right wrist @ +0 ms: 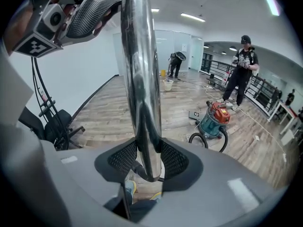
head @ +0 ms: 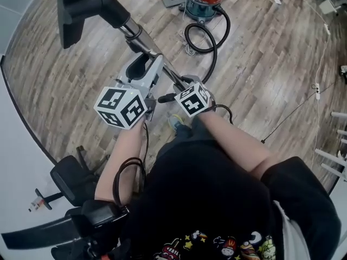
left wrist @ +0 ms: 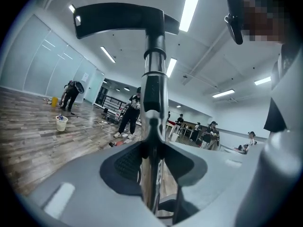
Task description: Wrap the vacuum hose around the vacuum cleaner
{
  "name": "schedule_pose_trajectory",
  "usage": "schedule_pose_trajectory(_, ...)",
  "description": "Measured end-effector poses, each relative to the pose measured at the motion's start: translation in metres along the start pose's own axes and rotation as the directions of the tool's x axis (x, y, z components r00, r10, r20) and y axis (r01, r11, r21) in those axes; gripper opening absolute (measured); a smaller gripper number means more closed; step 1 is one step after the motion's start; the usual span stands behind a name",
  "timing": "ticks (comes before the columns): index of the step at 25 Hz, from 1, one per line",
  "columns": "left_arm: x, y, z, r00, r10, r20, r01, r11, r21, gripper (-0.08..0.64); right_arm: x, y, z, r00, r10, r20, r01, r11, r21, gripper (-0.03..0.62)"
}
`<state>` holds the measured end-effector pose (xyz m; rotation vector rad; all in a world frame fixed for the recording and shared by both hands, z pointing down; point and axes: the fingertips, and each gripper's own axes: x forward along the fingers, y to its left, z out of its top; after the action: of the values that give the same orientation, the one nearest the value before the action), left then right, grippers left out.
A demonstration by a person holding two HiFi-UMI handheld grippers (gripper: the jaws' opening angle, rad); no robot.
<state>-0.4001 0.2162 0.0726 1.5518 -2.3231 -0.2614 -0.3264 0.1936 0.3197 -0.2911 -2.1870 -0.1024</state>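
Left hand-held gripper (head: 144,69) clenched on metal tube (head: 142,38); right hand-held gripper (head: 181,83) clamped on same tube, nearer hose (head: 209,43). Hose loops across wooden floor (head: 260,53) to vacuum cleaner (head: 201,1), well ahead.

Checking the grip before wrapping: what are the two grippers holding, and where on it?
Both are shut on the metal tube: the left gripper nearer the floor head, the right gripper nearer the hose end.

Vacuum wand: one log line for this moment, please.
left gripper: shut on wand | right gripper: shut on wand | hose: looped on floor
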Motion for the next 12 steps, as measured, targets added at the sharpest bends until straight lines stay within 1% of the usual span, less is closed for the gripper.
schedule_pose_trajectory(5, 0.061, 0.001, 0.008, 0.999, -0.018, -0.051, 0.019, 1.000, 0.020, 0.149, 0.011, -0.047, 0.009, 1.000, 0.024, -0.005, -0.024, 0.999, 0.048, 0.184)
schedule_pose_trajectory(10, 0.072, 0.005, 0.009, 0.998, -0.029, -0.061, 0.032, 0.998, 0.048, 0.149, 0.021, -0.051, 0.018, 0.999, 0.031, 0.011, -0.031, 0.997, 0.073, 0.184)
schedule_pose_trajectory(12, 0.088, 0.010, 0.013, 0.998, -0.025, -0.065, 0.029, 0.998, 0.049, 0.149, 0.026, -0.063, 0.024, 0.999, 0.043, 0.010, -0.044, 0.996, 0.080, 0.184)
